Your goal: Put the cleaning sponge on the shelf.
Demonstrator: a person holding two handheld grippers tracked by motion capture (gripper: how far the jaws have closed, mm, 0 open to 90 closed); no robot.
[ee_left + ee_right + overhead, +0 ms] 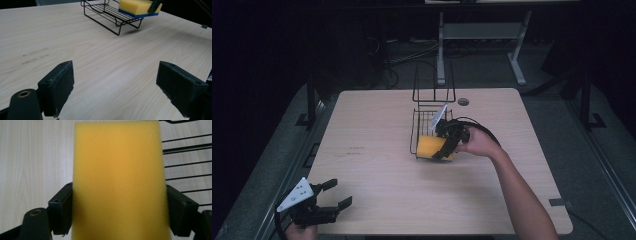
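sponge (432, 147) clenched in the right gripper (446, 145), at the rack's (421, 119) 6 o'clock rim (left gripper (332, 195) released, idle at the table's (377, 165) 7 o'clock). risk: soft foam snags the wire edge and tips out.

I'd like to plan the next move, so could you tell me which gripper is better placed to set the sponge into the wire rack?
Right: the right gripper already clamps the sponge at the wire rack.
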